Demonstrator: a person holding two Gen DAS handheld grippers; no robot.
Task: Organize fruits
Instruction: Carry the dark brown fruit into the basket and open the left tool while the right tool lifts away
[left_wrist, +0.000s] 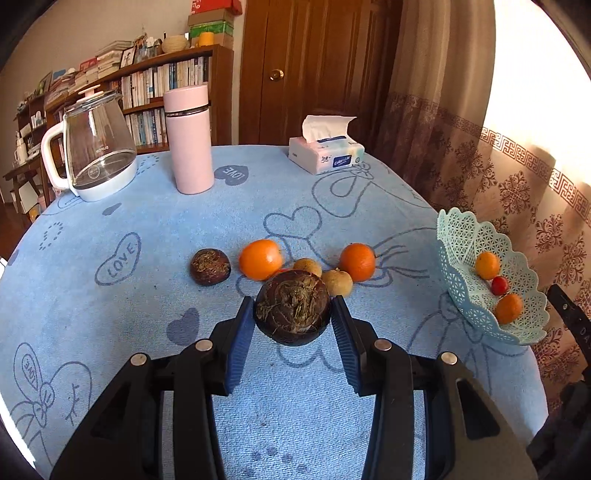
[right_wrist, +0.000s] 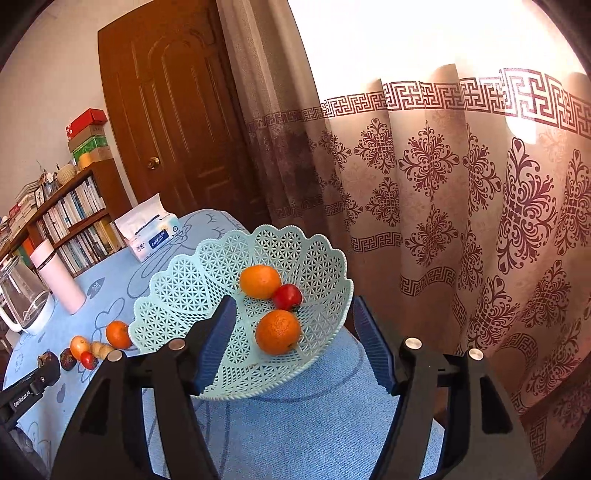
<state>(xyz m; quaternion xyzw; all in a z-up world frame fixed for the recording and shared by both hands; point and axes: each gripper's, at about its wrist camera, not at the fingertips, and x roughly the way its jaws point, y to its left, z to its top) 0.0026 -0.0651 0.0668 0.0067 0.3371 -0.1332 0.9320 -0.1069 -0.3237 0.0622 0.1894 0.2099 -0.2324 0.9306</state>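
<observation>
Tabletop (left_wrist: 147, 229) covered in a pale blue terry cloth printed with hearts and "LOVE" marks, the largest thing in both views. At its right edge, before the patterned brown-and-cream curtain (right_wrist: 461, 221), sits a mint-green perforated plastic basket (right_wrist: 207, 273) with a scalloped rim, tilted toward the right wrist camera; inside lie two oranges and one small red fruit (right_wrist: 287, 296), the three touching or nearly so. Right gripper (right_wrist: 295, 343) straddles the near part of the basket, blue ribbed pads wide apart: the left finger overlaps the basket's inner wall, the right finger stands outside the rim; nothing between them. At the far side of the tabletop: a clear glass kettle (left_wrist: 99, 147) with white base and handle, a tall pink cylindrical flask (left_wrist: 189, 140) just beside it, a soft pack of tissues (left_wrist: 327, 153) well to the right. Left gripper (left_wrist: 293, 317) is clamped on a dark brown, round water chestnut (left_wrist: 293, 312) with dried fibres on top, held clear of the cloth at mid-tabletop. Behind it, in a loose row: a second dark chestnut (left_wrist: 210, 266) at left, an orange (left_wrist: 260, 259), two small tan round fruits (left_wrist: 336, 282) close together, another orange (left_wrist: 357, 261). A red fruit shows among this row only in the right wrist view.
</observation>
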